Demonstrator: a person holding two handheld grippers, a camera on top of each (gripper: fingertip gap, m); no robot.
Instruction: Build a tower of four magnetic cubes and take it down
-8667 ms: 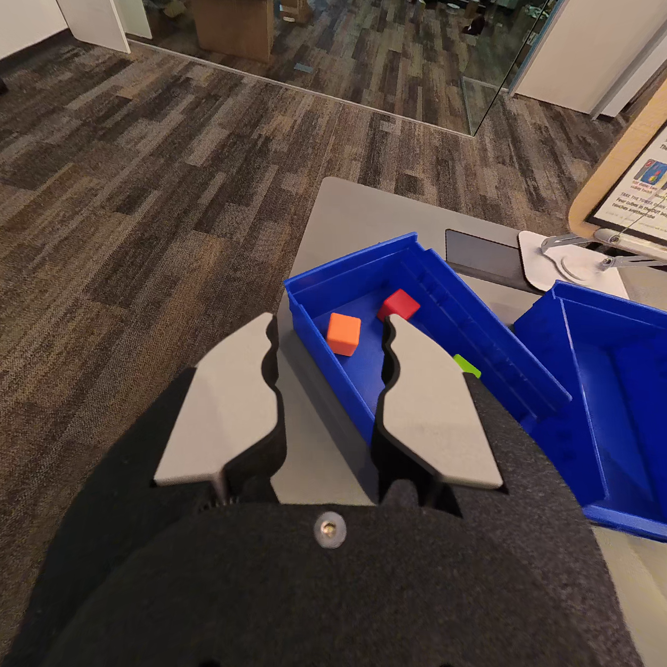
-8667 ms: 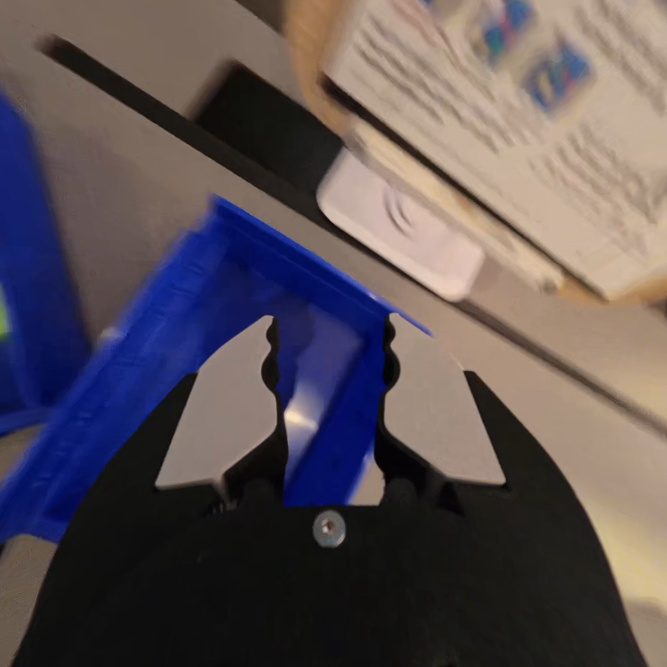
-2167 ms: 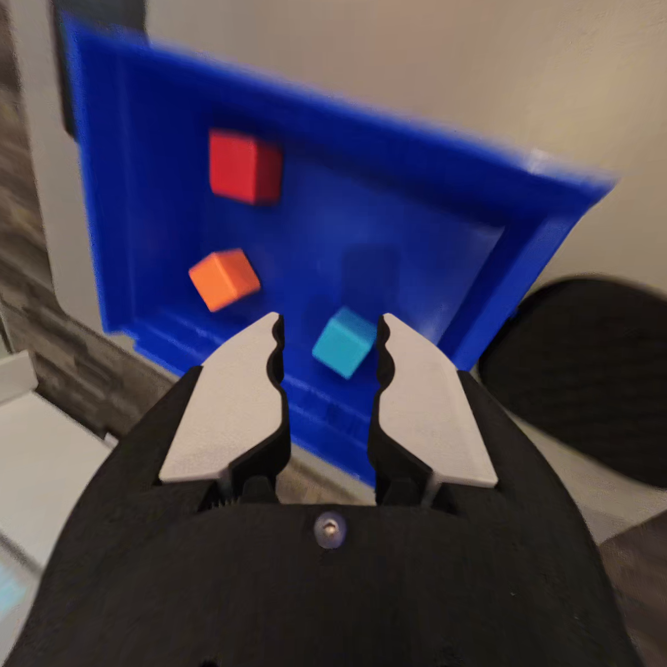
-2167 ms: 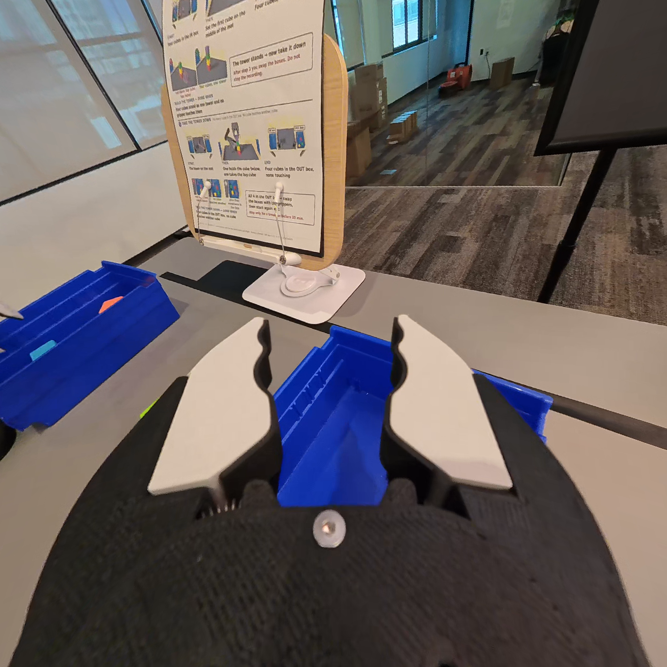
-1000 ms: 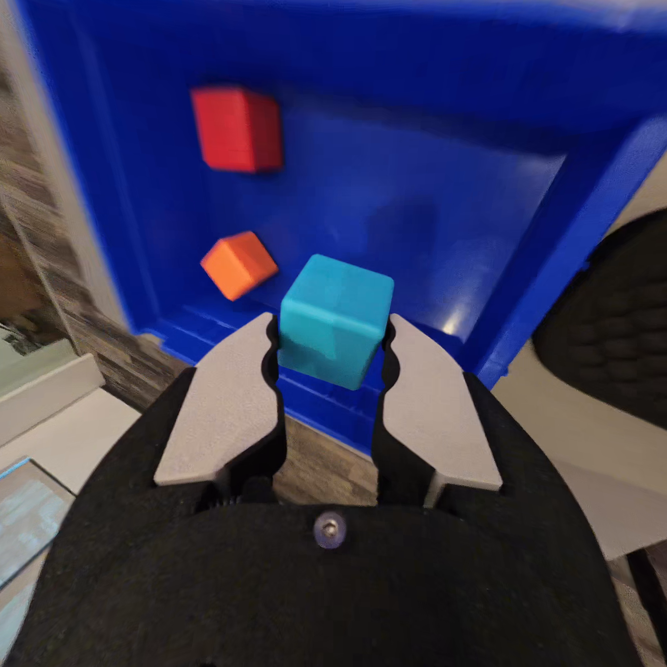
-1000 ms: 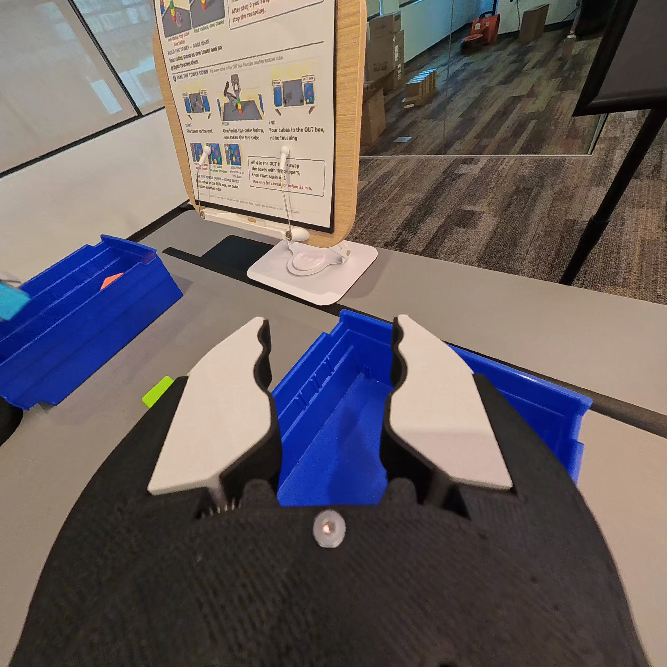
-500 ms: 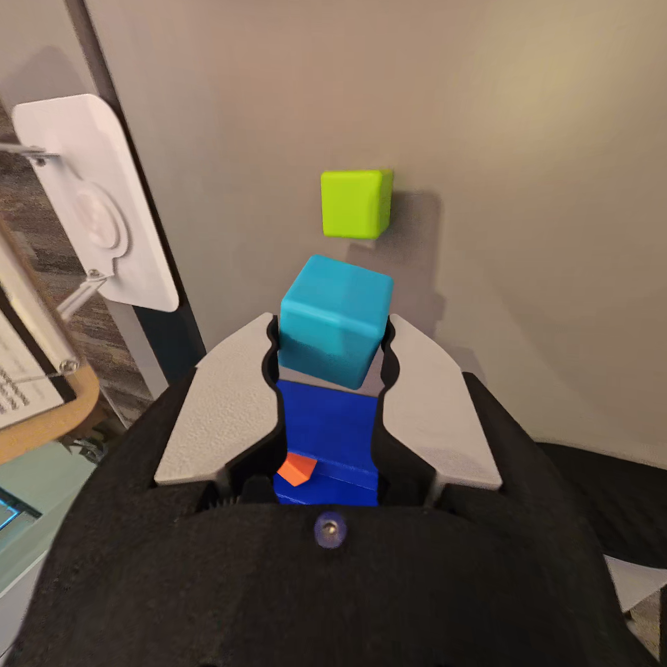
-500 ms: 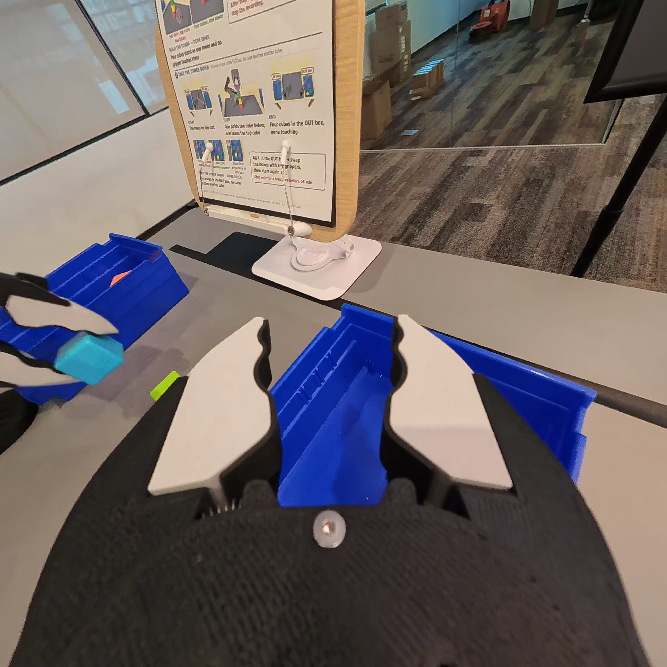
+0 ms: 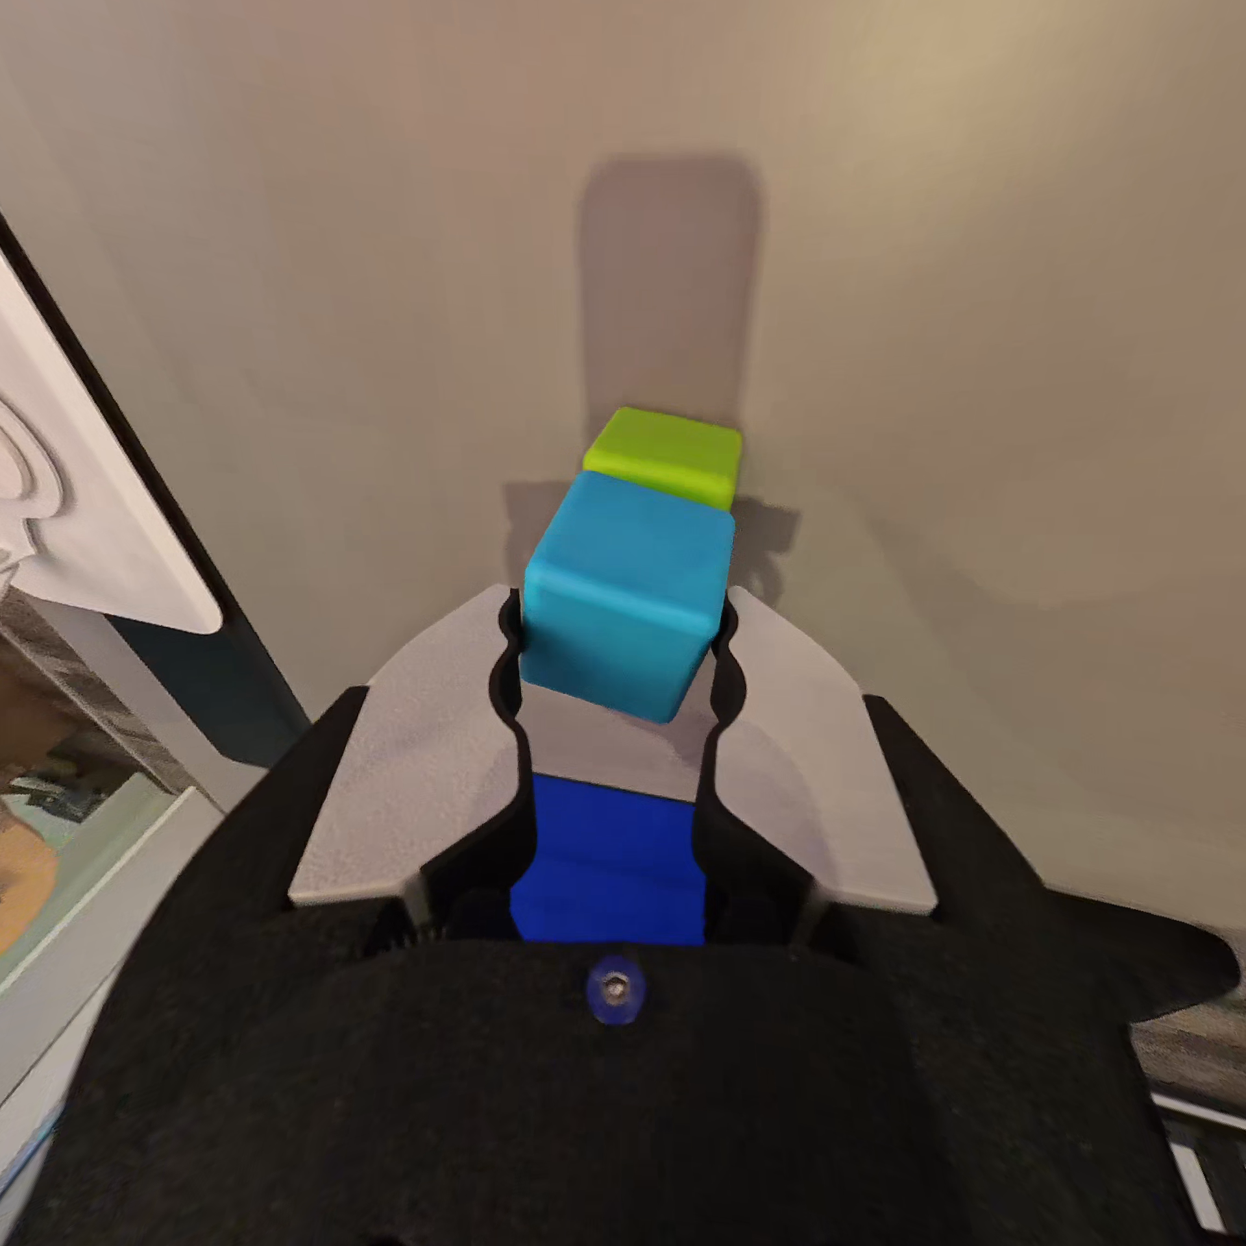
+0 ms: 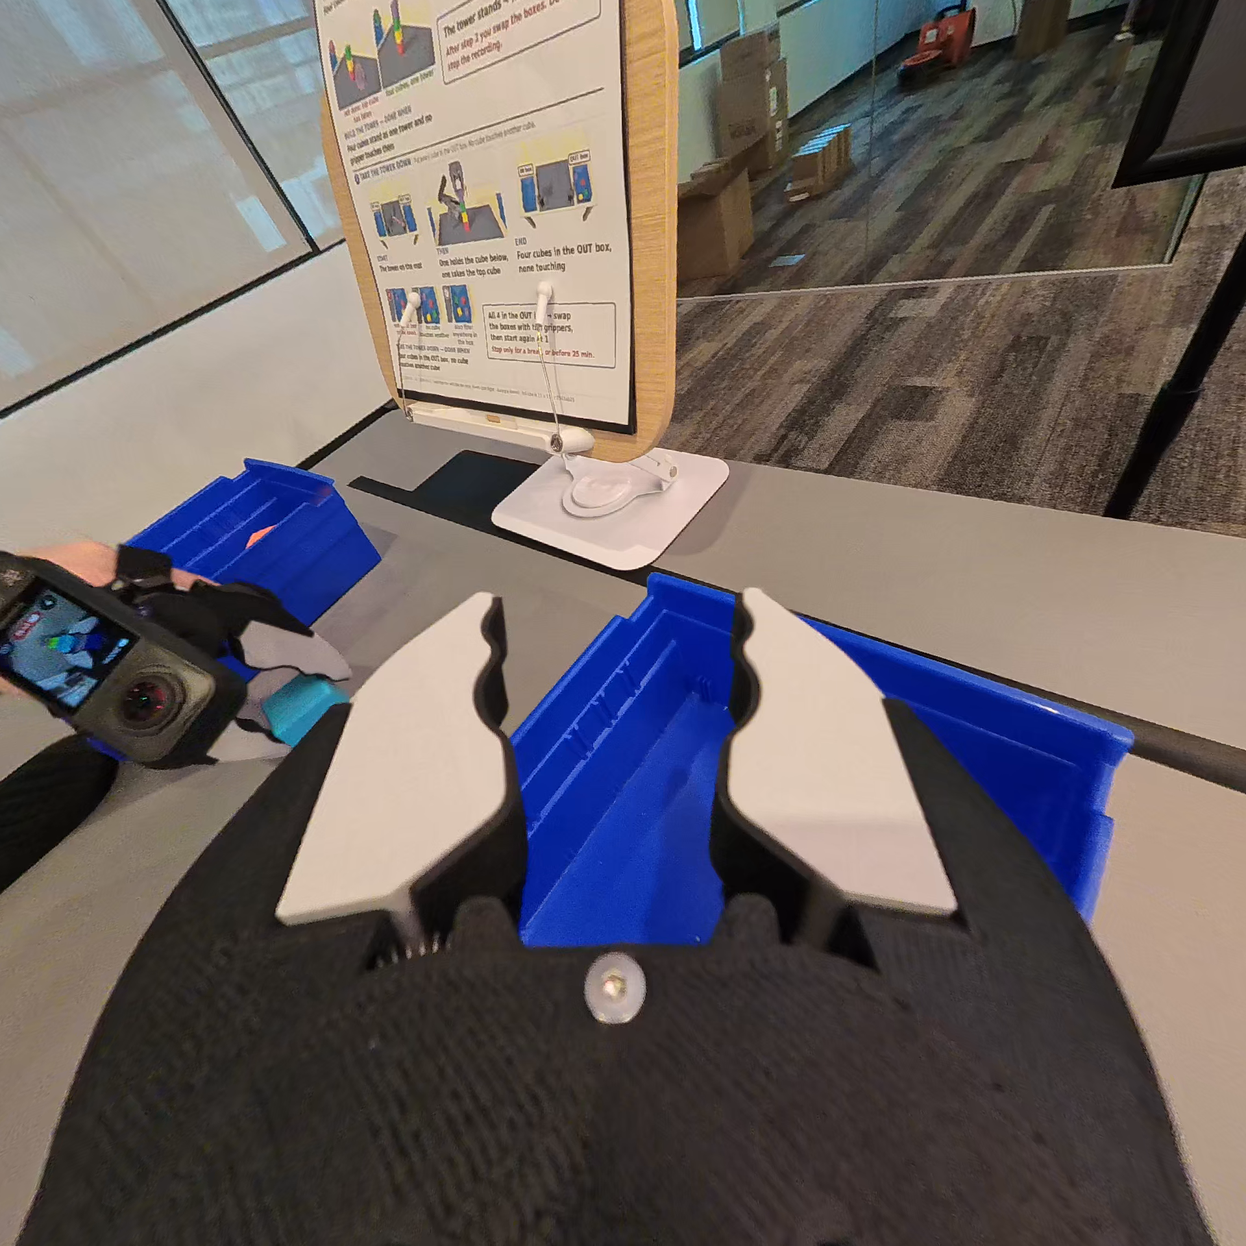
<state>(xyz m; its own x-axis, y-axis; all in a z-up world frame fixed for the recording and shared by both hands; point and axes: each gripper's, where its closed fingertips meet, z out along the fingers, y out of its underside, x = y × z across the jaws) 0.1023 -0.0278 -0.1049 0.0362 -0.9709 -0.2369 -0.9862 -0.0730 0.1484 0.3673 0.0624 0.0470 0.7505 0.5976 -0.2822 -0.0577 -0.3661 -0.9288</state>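
A smooth turquoise plastic cube (image 9: pixel 624 593) is clamped in the left gripper (image 9: pixel 617 624) above a lime-green cube (image 9: pixel 664 453) on the grey desk (image 9: pixel 944 337); the right gripper (image 10: pixel 617 664) is held apart, empty.

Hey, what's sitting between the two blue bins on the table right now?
In the right wrist view, the left tool holding the teal cube, over bare grey table.

The cube clamped in the left gripper (image 9: pixel 617 647) is teal (image 9: pixel 624 593); the cube (image 9: pixel 664 453) beyond it is lime green, on a plain grey tabletop (image 9: pixel 944 337). Both grippers have pale grey fingers (image 10: pixel 411 762) on black bodies. The two bins (image 10: pixel 944 728) (image 10: pixel 270 532) are bright blue; an orange cube (image 10: pixel 259 536) shows in the far one. The instruction stand (image 10: pixel 647 202) has a light wood-grain board and white base. The floor (image 10: pixel 944 364) is striped brown and grey.
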